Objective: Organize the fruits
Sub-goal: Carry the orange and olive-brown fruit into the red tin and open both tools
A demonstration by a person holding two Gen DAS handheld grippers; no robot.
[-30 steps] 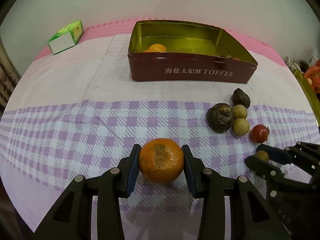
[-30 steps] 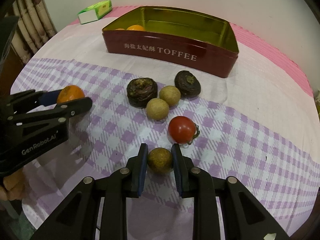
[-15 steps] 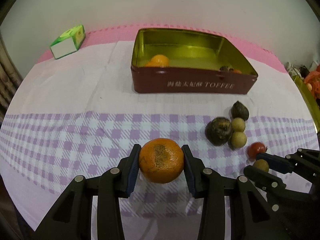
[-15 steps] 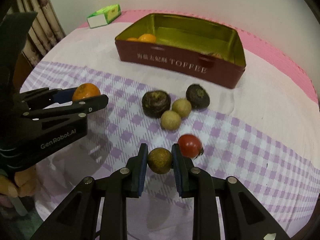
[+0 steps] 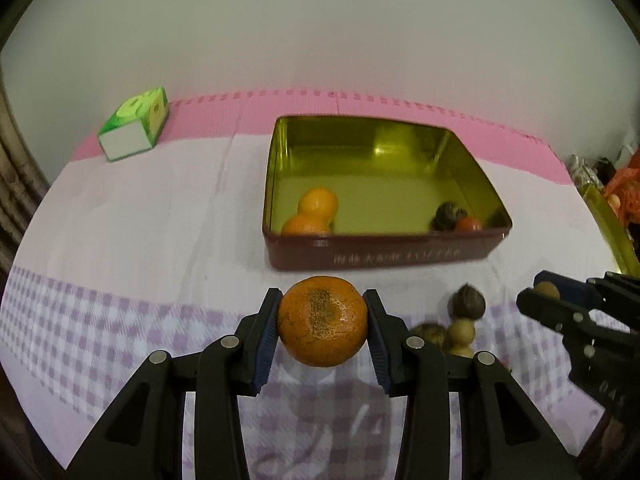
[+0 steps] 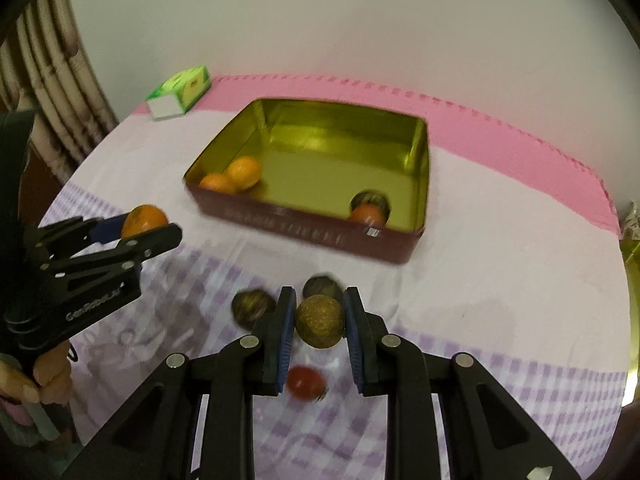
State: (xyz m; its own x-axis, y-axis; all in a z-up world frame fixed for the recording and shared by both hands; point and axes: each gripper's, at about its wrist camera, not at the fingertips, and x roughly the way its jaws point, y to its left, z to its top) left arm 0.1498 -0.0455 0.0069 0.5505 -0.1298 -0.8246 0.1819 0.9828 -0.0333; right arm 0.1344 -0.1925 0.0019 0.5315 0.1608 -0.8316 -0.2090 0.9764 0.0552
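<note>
At the bottom middle of the left view, an orange (image 5: 322, 321) is squeezed between the two blue pads of the left gripper (image 5: 322, 330). The orange is a bit flat, so its long side runs from left to right, pad to pad. A rough brown patch on its skin is turned toward the camera.

At the bottom middle of the right view, a small brown ball fruit (image 6: 320, 321) is pinched by the right gripper (image 6: 320, 330), whose jaws are closed tight on it. The fruit is round, so no long side can be told.

In the upper middle of both views, a red tin (image 5: 384, 254) with a gold inside is seen. Its long side runs left to right in the left view. Two oranges (image 5: 314, 212) are seen in its near left corner, and a dark fruit (image 5: 449, 215) with a small red one (image 5: 468, 224) in its near right corner.

A red tomato (image 6: 306, 382) and two dark fruits (image 6: 250, 310) are left on the checked cloth (image 5: 100, 320). A green box (image 5: 134, 130) is seen at the upper left.

Since the earlier pictures, both held fruits have been lifted off the cloth. The tin is now seen from higher up, so more of its floor is shown, and the loose fruits have slid lower in the views.
</note>
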